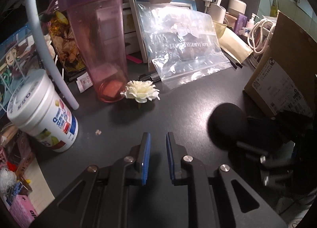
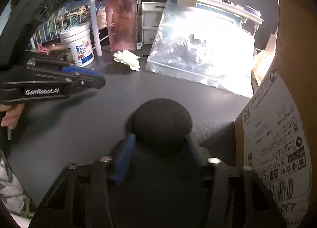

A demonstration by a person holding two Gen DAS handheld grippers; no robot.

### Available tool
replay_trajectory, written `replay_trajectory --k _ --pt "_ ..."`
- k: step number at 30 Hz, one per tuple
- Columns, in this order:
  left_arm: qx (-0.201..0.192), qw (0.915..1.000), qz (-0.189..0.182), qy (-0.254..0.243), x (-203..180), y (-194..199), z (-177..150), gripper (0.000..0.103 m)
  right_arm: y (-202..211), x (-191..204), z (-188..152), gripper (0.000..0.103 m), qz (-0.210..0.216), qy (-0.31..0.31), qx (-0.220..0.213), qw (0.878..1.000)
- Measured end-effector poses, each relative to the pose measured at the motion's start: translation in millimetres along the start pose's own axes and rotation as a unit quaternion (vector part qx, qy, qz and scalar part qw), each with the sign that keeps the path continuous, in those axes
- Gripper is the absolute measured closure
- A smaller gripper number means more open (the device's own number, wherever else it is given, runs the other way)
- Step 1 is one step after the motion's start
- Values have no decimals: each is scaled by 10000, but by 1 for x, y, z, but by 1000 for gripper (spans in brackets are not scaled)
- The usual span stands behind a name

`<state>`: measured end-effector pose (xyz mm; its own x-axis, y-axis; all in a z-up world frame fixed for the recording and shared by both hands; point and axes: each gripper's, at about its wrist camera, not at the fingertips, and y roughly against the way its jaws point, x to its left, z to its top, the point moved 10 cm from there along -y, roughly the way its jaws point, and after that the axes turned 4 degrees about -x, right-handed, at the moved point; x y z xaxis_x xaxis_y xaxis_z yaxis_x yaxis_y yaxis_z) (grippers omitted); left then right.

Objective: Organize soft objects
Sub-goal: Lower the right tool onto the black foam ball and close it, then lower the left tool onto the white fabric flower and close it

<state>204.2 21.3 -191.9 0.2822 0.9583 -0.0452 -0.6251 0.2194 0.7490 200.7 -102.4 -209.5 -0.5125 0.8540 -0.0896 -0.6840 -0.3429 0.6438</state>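
Dark and cluttered at its far edge, the desk (image 1: 178,109) held both tools low in the foreground. Nearest, the left gripper (image 1: 158,155) hung with its blue pads drawn together on nothing, while the right gripper (image 2: 158,146) clamped a black foam ball (image 2: 162,123) (slightly blurred) beside a cardboard box (image 2: 277,138). Farther back a white fabric flower (image 1: 142,91) lay against a pink tumbler (image 1: 103,49), near a clear plastic bag (image 1: 184,43).
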Motion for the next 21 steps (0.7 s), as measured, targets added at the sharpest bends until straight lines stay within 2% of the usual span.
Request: replay_trajectory --k 4,5,6,7,8,18,21 --pt "33 10000 -35 13 0 6 -8 89 -2 0 2 62 25 34 5 10000" --pt "28 10000 -37 38 2 6 -8 85 -2 0 2 59 35 14 7 10000" --pt "26 10000 -19 53 3 6 -8 73 -4 0 3 49 58 -35 11 10000" --pt "16 10000 11 74 5 5 -6 67 -5 -2 5 39 104 -133 9 9999" --pt "2 9999 54 94 7 4 -3 60 -6 -2 6 38 130 -183 -2 9997" --pt "137 9988 213 418 17 -34 35 59 -25 3 16 41 220 -75 114 9997" --pt "147 9979 284 571 21 -41 44 51 -28 3 18 41 274 -63 114 9995"
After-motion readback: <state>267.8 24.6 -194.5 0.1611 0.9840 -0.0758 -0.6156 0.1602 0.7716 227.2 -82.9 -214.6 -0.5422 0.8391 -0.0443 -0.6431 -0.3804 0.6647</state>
